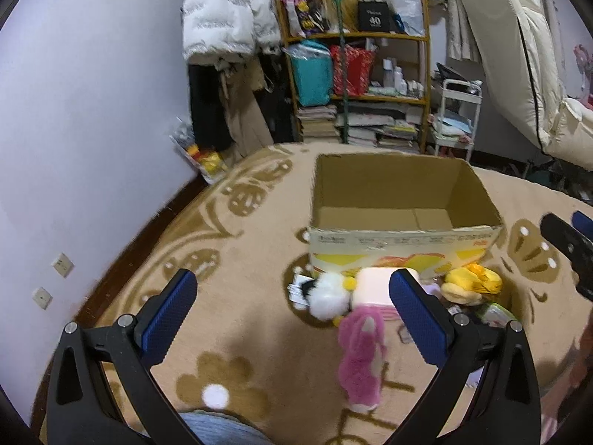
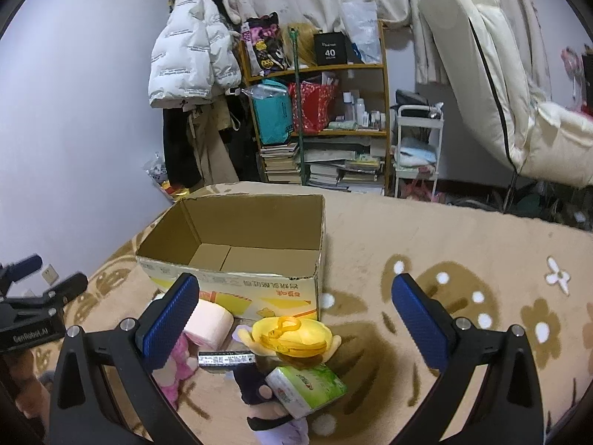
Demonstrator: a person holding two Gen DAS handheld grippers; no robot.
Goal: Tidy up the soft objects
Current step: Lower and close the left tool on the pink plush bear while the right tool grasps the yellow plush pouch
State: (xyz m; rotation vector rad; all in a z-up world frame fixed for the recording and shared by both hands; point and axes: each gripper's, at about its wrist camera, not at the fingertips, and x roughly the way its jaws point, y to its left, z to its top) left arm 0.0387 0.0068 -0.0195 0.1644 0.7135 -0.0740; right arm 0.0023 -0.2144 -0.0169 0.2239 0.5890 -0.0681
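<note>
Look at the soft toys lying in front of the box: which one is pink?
The fluffy pink toy, lying nearest the left gripper. The toy beside it is white, and the one further right is yellow.

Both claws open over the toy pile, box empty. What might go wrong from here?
1. The pile sits tight: grabbing the pink plush may drag the white fluffy toy along.
2. The tissue pack lies partly on a dark plush; lifting either may tip the other.
3. The cardboard box stands close behind; a claw may bump its near wall.
</note>
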